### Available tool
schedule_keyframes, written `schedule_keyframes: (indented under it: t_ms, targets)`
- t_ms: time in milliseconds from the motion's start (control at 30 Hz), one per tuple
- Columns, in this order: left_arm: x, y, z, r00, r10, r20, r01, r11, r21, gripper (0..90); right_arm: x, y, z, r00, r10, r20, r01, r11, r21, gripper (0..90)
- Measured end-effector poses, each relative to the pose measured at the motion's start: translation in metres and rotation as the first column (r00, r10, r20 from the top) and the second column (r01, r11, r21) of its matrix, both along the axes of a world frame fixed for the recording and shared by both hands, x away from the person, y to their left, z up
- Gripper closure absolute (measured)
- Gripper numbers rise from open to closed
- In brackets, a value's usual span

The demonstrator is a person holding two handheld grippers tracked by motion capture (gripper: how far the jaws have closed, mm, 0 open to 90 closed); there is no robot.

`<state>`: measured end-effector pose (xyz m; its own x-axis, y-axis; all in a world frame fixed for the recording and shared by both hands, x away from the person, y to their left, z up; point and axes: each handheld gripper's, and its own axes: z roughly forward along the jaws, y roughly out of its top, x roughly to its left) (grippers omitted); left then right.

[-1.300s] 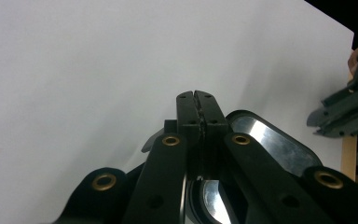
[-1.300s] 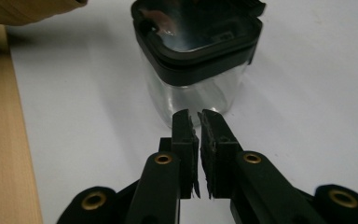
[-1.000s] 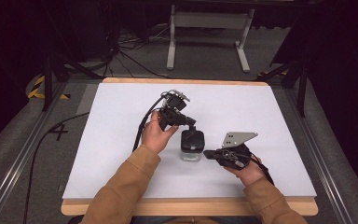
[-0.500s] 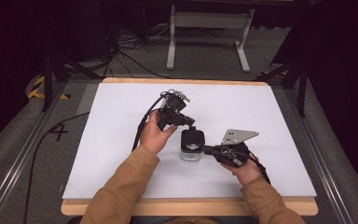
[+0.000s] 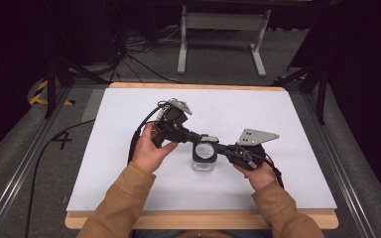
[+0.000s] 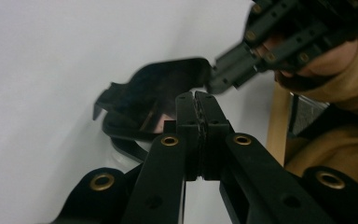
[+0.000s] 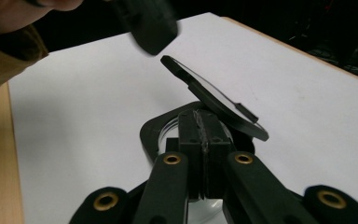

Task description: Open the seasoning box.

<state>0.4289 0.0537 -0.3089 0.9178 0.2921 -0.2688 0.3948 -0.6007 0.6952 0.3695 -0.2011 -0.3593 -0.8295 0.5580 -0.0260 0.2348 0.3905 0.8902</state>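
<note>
A clear jar (image 5: 202, 162) with a black flip lid (image 5: 205, 149) stands on the white table (image 5: 287, 168), nearer its front edge; right gripper (image 5: 221, 148), jaws pressed together and holding nothing, meets it from the right; left gripper (image 5: 194, 137), jaws likewise together and holding nothing, from the left

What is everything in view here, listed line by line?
Jar: one, clear with a black rim, near the table's middle.
Lid: one, black flip lid, tilted up over the jar's mouth.
Table: one, white top with a wooden edge.
Frame: one, grey metal, on the floor beyond the table.
Left gripper: one, black, jaws pressed together, at the jar's left side.
Right gripper: one, black with a grey plate, jaws pressed together, at the jar's right side.
Sleeves: two, tan, at the bottom edge.
</note>
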Motion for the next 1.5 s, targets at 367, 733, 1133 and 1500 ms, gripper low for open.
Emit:
schedule_keyframes:
  t_ms: [367,733,1133,1500]
  targets:
    - [0.001,-0.013,-0.014,0.9996,0.022,0.016,-0.024,0.9970,0.074,89.1,0.005,-0.002,-0.002,0.9997,-0.007,-0.022,0.008,0.999,0.047,89.4]
    - [0.008,-0.011,-0.007,0.9971,0.064,0.041,-0.064,0.9980,-0.002,89.0,0.002,0.004,-0.018,0.9958,0.025,-0.088,-0.028,0.999,-0.031,89.5]
    - [0.027,-0.014,-0.007,0.9959,0.086,0.027,-0.085,0.9953,-0.047,89.0,-0.004,-0.001,-0.025,0.9947,-0.011,-0.103,0.008,1.000,-0.028,89.8]
    - [0.044,-0.012,-0.019,0.9916,0.127,-0.023,-0.129,0.9888,-0.076,88.1,-0.009,0.000,-0.026,0.9960,-0.030,-0.084,0.027,0.999,-0.038,90.0]
